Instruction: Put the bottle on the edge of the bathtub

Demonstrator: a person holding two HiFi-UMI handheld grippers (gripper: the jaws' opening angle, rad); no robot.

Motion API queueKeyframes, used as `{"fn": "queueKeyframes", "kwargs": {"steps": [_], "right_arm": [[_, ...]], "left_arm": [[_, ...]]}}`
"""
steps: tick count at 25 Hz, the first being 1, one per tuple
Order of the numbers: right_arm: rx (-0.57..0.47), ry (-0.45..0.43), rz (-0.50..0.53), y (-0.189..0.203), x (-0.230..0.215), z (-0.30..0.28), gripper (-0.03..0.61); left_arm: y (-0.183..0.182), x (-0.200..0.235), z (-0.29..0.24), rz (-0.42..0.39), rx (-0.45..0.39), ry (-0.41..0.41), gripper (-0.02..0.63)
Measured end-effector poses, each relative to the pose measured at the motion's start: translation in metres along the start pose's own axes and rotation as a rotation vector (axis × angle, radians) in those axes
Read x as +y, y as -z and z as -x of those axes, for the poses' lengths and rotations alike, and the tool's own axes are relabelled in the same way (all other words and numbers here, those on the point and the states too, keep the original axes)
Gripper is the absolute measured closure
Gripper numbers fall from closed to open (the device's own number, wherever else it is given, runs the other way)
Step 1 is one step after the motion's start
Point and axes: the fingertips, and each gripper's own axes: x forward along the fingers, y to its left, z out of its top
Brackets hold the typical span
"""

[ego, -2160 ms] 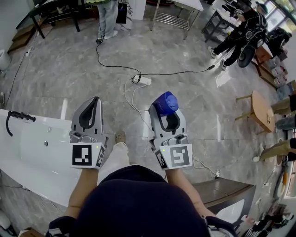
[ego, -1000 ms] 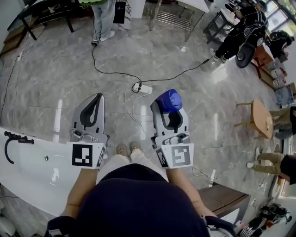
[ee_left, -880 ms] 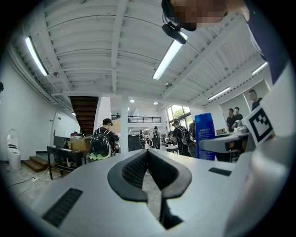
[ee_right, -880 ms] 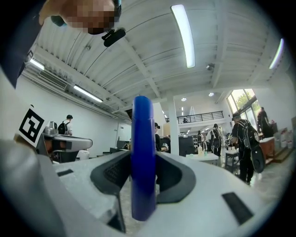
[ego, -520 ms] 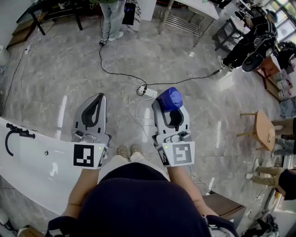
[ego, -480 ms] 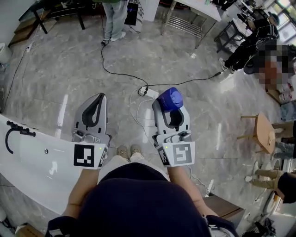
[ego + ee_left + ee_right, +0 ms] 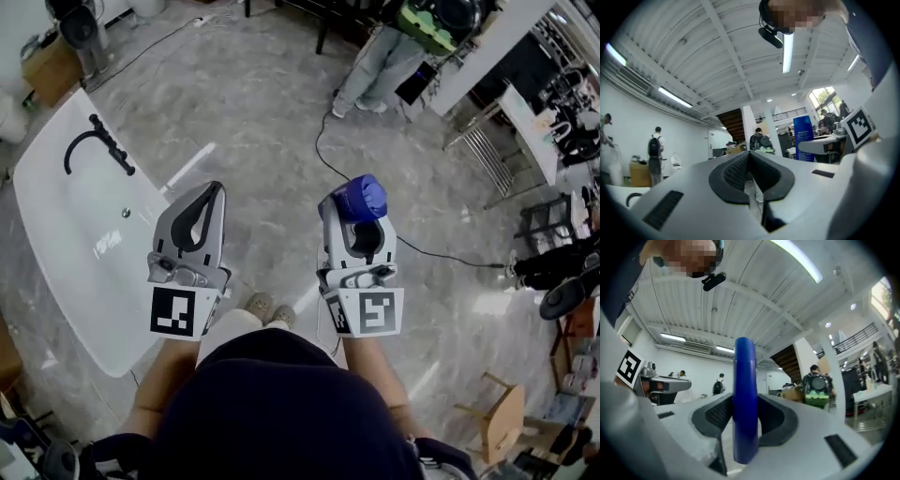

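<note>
A blue bottle stands upright between the jaws of my right gripper, which is shut on it. In the right gripper view the bottle fills the gap between the dark pads, and the right gripper points up at the ceiling. My left gripper is held level beside it, shut with nothing in it; its pads meet. The left gripper view also catches the bottle. The white bathtub with a black faucet lies to the left, apart from both grippers.
A person stands on the grey marble floor at the top. A black cable runs across the floor to the right. A metal rack and a wooden stool are on the right. My shoes show below the grippers.
The view has swung round: the bathtub now lies up along the left side instead of at the lower left. Both grippers keep their pose, the bottle still in the right one.
</note>
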Motion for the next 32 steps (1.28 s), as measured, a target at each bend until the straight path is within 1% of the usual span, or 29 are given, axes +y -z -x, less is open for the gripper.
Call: {"fn": "queueKeyframes", "kwargs": {"steps": [3,7,10,13,16,21,26,29,32], "right_arm": [[-0.017,-0.171,-0.010,0.000,0.057,-0.038,0.420],[-0.038,-0.353,-0.038,-0.003,0.125,-0.064,0.420],[-0.041,-0.443,-0.053,-0.003,0.169,-0.074,0.420],[-0.035,-0.507,-0.062,0.000,0.206,-0.081,0.420],[-0.018,-0.557,-0.066,0.008,0.235,-0.087,0.420],[0.006,-0.601,-0.061,0.035,0.270,-0.097,0.420],[0.022,-0.641,-0.095,0.079,0.292,-0.112,0.420],[0.008,-0.664,-0.091,0.104,0.308,-0.125,0.420],[0.014,-0.682,-0.086,0.135,0.321,-0.137,0.420]], "left_arm": [[0.004,0.057,0.044,-0.032,0.017,-0.185,0.611],[0.002,0.107,0.108,-0.057,0.051,-0.389,0.611],[0.005,0.134,0.150,-0.062,0.073,-0.492,0.611],[0.009,0.153,0.180,-0.059,0.093,-0.557,0.611],[0.016,0.167,0.198,-0.049,0.104,-0.595,0.611],[0.041,0.187,0.207,-0.029,0.119,-0.599,0.611],[0.084,0.199,0.202,0.008,0.157,-0.589,0.611],[0.110,0.213,0.201,0.011,0.155,-0.586,0.611],[0.143,0.223,0.195,0.038,0.154,-0.574,0.611]]}}
